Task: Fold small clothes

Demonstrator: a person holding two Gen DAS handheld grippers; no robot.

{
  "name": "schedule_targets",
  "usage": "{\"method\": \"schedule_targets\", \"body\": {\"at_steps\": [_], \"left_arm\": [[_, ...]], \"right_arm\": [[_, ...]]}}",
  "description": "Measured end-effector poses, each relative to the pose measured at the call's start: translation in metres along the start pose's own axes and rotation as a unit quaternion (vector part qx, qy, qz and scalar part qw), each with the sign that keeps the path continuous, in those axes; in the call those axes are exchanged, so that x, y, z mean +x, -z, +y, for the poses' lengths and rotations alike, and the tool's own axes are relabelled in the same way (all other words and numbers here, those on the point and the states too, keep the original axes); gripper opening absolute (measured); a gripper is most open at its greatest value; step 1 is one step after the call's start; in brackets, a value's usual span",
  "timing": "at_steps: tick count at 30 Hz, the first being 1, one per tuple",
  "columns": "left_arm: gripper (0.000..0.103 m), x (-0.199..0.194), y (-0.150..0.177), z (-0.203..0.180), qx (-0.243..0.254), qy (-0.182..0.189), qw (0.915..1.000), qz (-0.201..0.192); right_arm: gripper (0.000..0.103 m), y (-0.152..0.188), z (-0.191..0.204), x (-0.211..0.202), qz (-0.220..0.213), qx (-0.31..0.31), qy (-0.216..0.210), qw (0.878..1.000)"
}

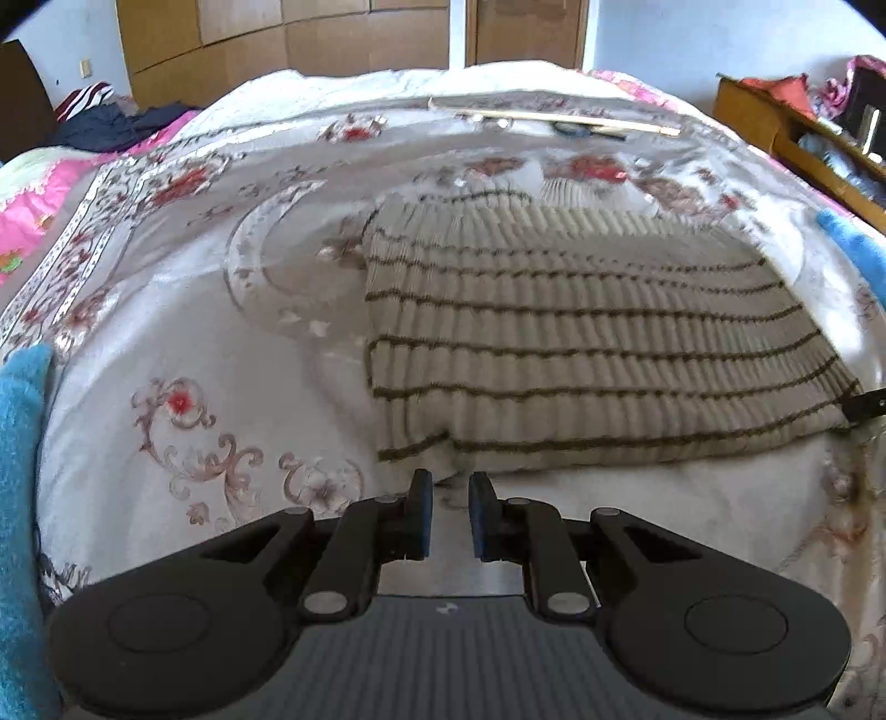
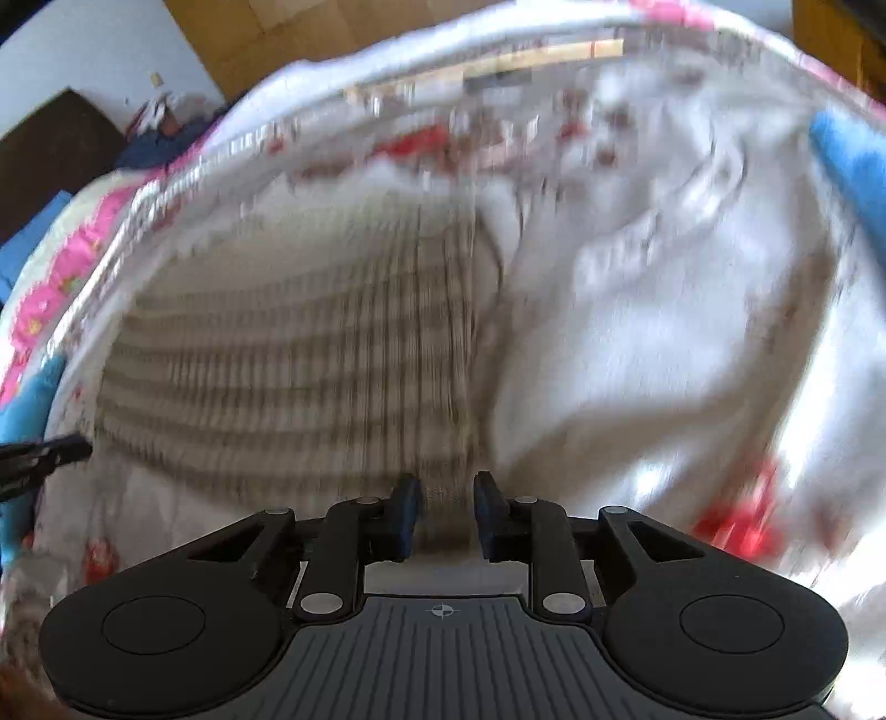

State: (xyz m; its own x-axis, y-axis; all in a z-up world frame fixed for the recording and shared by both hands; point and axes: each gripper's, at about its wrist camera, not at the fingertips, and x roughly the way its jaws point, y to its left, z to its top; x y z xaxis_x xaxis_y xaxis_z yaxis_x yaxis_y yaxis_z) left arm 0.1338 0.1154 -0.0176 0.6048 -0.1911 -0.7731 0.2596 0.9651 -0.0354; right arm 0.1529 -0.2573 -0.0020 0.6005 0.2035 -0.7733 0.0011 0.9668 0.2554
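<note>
Floral bedspread (image 1: 166, 310) in white satin with red blossoms covers the bed and fills both views; wooden wardrobe doors (image 1: 288, 39) rise behind its far edge, well ahead of the left gripper. A ribbed beige sweater (image 1: 581, 343) with thin dark stripes lies flat on the spread, directly ahead of the left gripper (image 1: 449, 512) and reaching off to its right; its near hem sits just beyond the fingertips, apart from them. That gripper's jaws stand narrowly parted with only bedspread between them. In the right wrist view, heavily blurred, the same sweater (image 2: 288, 354) spreads ahead and to the left of the right gripper (image 2: 446, 512), whose jaws are also narrowly parted; a strip of the knit's edge lies in the gap, but whether the pads press it I cannot tell. Blue towelling (image 1: 22, 498) shows at the far left of the left gripper. A dark clothes pile (image 1: 105, 124) sits far off to its left, and a long wooden stick (image 1: 554, 119) lies near the bed's far edge.
</note>
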Motion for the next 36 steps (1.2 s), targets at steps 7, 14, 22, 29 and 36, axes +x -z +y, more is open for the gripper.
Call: {"method": "schedule_targets", "body": {"at_steps": [7, 14, 22, 29, 36], "left_arm": [[0.029, -0.01, -0.03, -0.004, -0.02, 0.016, 0.9977, -0.062], [0.029, 0.013, -0.047, -0.024, -0.03, 0.04, 0.9966, -0.066], [0.029, 0.026, -0.049, -0.039, -0.035, 0.05, 0.9953, -0.076], [0.03, 0.058, -0.044, -0.037, -0.042, 0.015, 0.9976, -0.052], [0.03, 0.058, -0.048, -0.023, -0.054, -0.011, 0.9953, -0.08]], "right_arm": [[0.034, -0.07, -0.005, 0.06, -0.081, 0.013, 0.024, 0.996], [0.01, -0.085, -0.01, 0.106, -0.053, 0.025, 0.021, 0.998], [0.004, -0.069, -0.052, 0.054, -0.139, 0.14, -0.02, 0.98], [0.003, -0.061, -0.067, 0.08, -0.112, 0.161, 0.03, 0.98], [0.003, -0.073, -0.05, 0.096, -0.105, 0.094, 0.097, 0.985]]}}
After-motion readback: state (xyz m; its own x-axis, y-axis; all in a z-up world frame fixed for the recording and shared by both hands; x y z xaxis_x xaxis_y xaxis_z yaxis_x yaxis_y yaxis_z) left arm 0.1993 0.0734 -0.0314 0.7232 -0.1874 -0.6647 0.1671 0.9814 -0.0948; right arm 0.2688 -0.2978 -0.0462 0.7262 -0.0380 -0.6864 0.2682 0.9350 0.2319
